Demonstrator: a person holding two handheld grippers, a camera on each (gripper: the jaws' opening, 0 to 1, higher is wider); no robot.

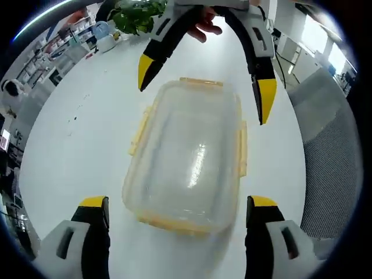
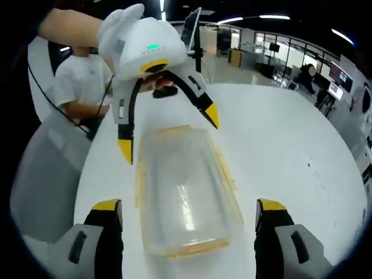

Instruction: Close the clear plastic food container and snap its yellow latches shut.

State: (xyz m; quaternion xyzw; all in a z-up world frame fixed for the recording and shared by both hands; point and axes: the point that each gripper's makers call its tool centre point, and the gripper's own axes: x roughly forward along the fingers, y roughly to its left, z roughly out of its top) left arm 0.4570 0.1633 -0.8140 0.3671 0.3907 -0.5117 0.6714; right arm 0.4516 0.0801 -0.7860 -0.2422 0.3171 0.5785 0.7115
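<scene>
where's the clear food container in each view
Left gripper view: the clear food container lies centre frame on the white table, between the left gripper below and the right gripper above.
Right gripper view: centre, slightly low.
Shared landmark: its yellow latches.

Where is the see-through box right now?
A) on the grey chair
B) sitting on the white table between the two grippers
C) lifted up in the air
B: the clear plastic food container rests flat on the white table, with the left gripper at one end, the right gripper at the other, both open.
</scene>
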